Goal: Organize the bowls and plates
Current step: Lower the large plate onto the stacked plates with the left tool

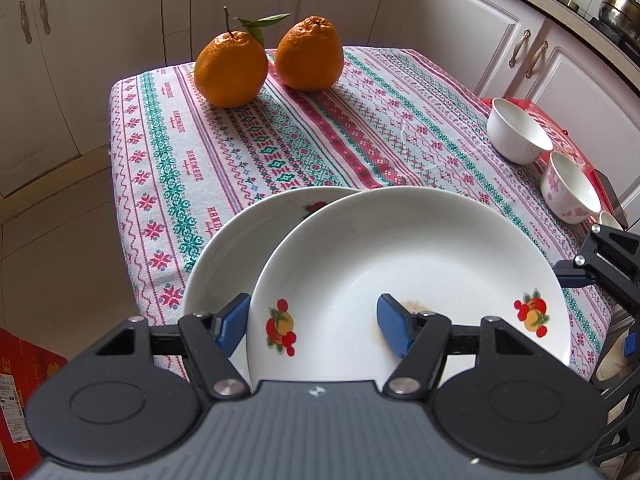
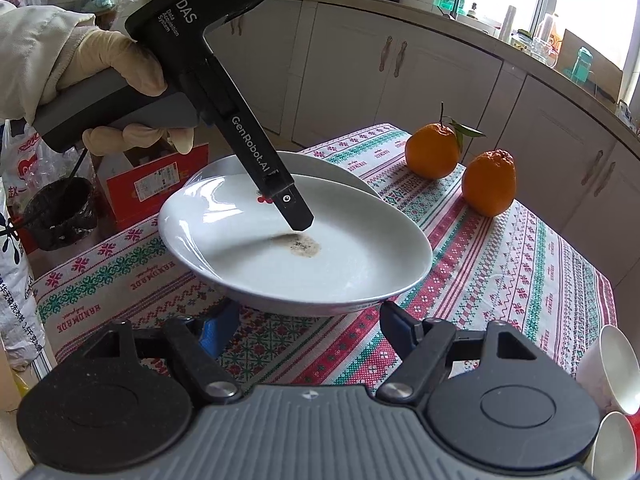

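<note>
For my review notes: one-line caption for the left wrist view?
Left gripper straddles the top plate's rim above a second plate; two oranges behind.

We see two oranges (image 1: 231,70) (image 1: 310,55) near the far edge of the tabletop, standing just beside each other on a patterned tablecloth (image 1: 256,140) of red, green and white bands; the left one keeps a stem with green leaves. Pale cabinet doors (image 1: 472,28) with bronze handles run behind. A steel pot (image 1: 618,10) sits on the counter at upper right. From the right wrist view we make out a red cardboard box (image 2: 160,184), a dark lined bucket (image 2: 60,212) and printed plastic bags (image 2: 16,240) beside the table, and a bright window (image 2: 592,0) above a cluttered counter.
</note>
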`<control>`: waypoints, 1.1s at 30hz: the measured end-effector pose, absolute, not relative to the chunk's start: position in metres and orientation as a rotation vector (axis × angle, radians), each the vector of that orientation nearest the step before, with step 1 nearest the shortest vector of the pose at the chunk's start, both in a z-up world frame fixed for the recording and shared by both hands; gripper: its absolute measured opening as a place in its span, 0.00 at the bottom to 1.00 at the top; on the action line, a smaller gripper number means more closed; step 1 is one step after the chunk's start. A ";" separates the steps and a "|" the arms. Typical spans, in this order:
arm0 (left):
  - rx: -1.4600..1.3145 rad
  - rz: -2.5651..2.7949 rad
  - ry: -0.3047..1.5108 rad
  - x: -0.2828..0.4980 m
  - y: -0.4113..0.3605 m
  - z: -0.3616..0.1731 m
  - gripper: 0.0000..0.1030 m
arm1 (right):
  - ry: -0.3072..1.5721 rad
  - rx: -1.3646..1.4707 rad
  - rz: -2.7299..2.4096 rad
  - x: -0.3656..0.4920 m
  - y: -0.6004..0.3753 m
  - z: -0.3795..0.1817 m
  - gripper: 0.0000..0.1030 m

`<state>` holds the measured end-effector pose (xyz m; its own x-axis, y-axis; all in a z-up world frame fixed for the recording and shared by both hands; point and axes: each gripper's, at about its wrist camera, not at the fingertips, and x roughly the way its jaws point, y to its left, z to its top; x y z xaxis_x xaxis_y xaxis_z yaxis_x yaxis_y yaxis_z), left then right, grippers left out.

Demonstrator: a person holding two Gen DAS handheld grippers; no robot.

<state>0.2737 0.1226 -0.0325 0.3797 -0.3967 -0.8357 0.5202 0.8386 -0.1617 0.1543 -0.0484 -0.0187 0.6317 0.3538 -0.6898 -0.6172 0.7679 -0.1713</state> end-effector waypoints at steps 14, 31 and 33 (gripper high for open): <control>0.141 -0.569 0.995 0.275 0.128 -0.025 0.67 | 0.700 -0.417 0.577 0.160 -0.045 -0.023 0.79; 0.159 -0.537 0.973 0.274 0.129 -0.022 0.76 | 0.681 -0.373 0.582 0.165 -0.050 -0.020 1.00; 0.164 -0.532 0.968 0.274 0.129 -0.021 0.77 | 0.684 -0.367 0.581 0.164 -0.053 -0.020 1.00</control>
<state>0.2735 0.1294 -0.0208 0.4503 -0.3567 -0.8185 0.4998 0.8604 -0.0999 0.1638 -0.0529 -0.0199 0.6275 0.3784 -0.6805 -0.6105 0.7816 -0.1283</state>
